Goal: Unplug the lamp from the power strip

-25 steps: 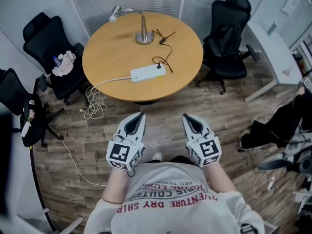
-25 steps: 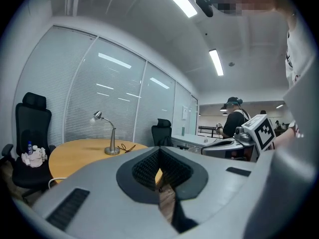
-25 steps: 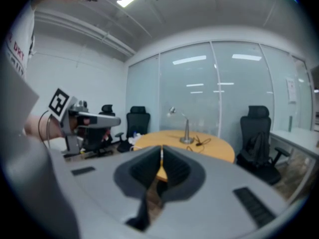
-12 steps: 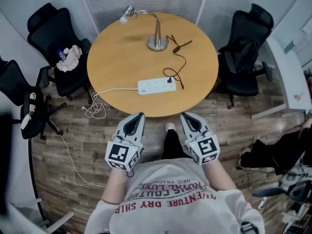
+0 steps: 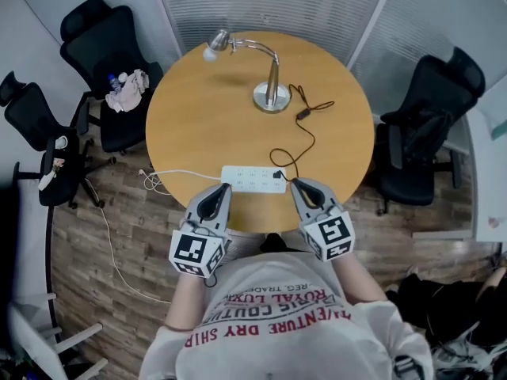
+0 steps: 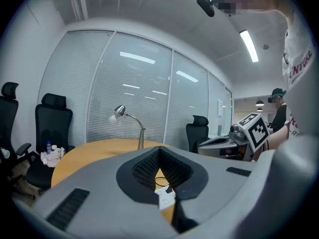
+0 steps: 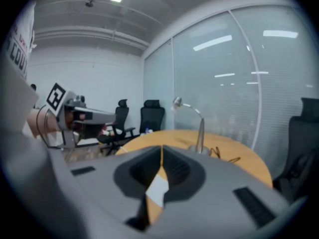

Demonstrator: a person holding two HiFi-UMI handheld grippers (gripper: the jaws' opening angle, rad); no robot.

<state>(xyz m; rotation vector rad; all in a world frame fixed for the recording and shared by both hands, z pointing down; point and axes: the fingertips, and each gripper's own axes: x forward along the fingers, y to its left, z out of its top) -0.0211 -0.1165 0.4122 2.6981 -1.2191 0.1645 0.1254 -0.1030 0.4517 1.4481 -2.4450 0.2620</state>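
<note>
Chairs: black office chairs flank the round wooden table [image 5: 198, 125], two on the left [image 5: 111, 46] and one on the right [image 5: 428, 125]; the nearer left one carries a bundle of cloth [image 5: 129, 81]. Nothing lies between our grippers and the strip.

The silver gooseneck desk lamp [image 5: 272, 93] stands on the far half of the table. Its thin black cord [image 5: 307, 135] loops across the tabletop to a black plug [image 5: 278, 175] seated at the right end of the white rectangular power strip [image 5: 253, 178]. The strip lies along the near edge, and its white cable [image 5: 170, 174] runs off the left side to the plank floor [image 5: 103, 236].

We hold the left gripper [image 5: 224, 187] and right gripper [image 5: 297, 184] with jaws closed together and nothing in either. Their tips sit over the table's near edge, one just beside each end of the strip.

Against the frame a second ago, the table is much closer; then bare floor separated it from both grippers.
</note>
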